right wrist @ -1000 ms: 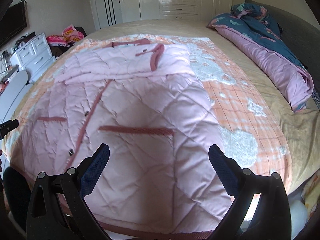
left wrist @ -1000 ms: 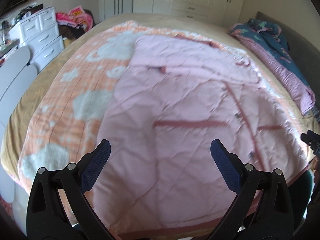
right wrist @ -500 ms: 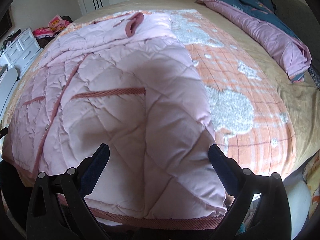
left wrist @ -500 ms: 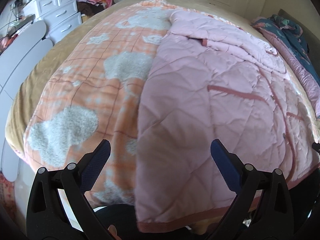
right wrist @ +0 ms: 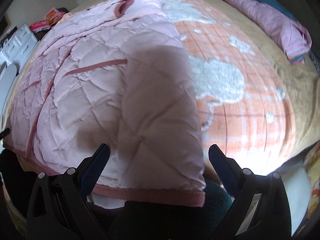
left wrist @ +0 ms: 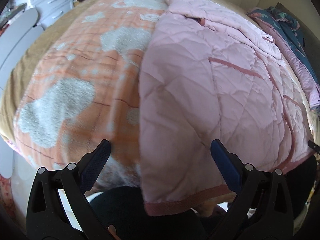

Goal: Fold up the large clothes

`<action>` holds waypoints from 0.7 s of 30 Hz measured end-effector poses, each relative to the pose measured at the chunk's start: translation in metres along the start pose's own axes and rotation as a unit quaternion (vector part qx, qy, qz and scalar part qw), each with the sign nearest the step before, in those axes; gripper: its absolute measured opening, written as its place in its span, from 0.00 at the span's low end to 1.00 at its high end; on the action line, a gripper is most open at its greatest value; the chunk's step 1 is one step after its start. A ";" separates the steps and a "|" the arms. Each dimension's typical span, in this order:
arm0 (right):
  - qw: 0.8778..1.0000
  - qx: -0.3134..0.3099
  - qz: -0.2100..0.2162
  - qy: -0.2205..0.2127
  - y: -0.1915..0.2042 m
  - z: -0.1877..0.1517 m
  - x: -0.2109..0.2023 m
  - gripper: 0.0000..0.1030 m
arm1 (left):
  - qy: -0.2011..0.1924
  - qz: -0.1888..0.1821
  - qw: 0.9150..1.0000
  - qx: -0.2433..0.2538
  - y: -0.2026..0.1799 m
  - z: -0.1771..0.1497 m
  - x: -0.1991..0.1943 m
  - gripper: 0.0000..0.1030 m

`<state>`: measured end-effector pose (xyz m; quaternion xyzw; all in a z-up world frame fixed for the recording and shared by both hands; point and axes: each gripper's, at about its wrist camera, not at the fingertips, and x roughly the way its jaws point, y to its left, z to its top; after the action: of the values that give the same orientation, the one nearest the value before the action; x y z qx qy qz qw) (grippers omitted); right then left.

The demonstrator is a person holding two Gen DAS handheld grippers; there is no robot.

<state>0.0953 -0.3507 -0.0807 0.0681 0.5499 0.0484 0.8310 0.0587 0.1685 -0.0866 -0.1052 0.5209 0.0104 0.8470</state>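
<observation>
Two sets of tongs, both spread wide with nothing between the pads. Left gripper [left wrist: 160,150] poised over the near left corner of a pink quilted jacket [left wrist: 210,100], one blue pad above the orange blanket [left wrist: 80,70], the other above pink cloth. Right gripper [right wrist: 159,153] poised over the near right corner of that same jacket [right wrist: 100,90], dark-pink hem band [right wrist: 152,195] hanging just past the near edge of the bed. Whether either pad touches the cloth: cannot tell.

Jacket spread flat across the blanket, front up, sleeves folded over at the far end, collar [right wrist: 124,6] at the far side, two dark-pink pocket strips [right wrist: 96,67] across the middle. Blanket patterned with pale fluffy patches [right wrist: 220,80], laid on a tan bedsheet [right wrist: 296,80].

Farther out: a rumpled purple and teal quilt [right wrist: 280,20] along the right edge of the bed; white drawer unit [left wrist: 52,2] at far left, all drawers closed, contents hidden; bright pink clothes [right wrist: 48,19] heaped beside it.
</observation>
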 end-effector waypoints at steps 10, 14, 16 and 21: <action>0.996 0.011 0.078 0.034 0.001 0.000 0.012 0.70 | 0.016 0.003 1.000 0.015 -0.015 0.005 0.012 0.91; 0.993 -0.007 0.115 -0.015 0.015 -0.004 -0.001 0.23 | 0.015 0.002 1.000 0.020 -0.018 0.003 0.012 0.91; 0.991 -0.013 0.124 -0.049 0.021 -0.002 -0.015 0.20 | 0.012 0.000 0.999 0.047 -0.026 0.000 0.008 0.91; 0.976 -0.023 0.169 -0.135 0.029 0.017 -0.058 0.16 | 0.009 -0.012 0.998 0.065 -0.032 -0.006 0.006 0.69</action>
<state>0.0882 -0.3319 -0.0164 0.1467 0.4120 0.1912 0.8787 0.0604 0.1353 -0.0885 -0.0565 0.5266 -0.0349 0.8475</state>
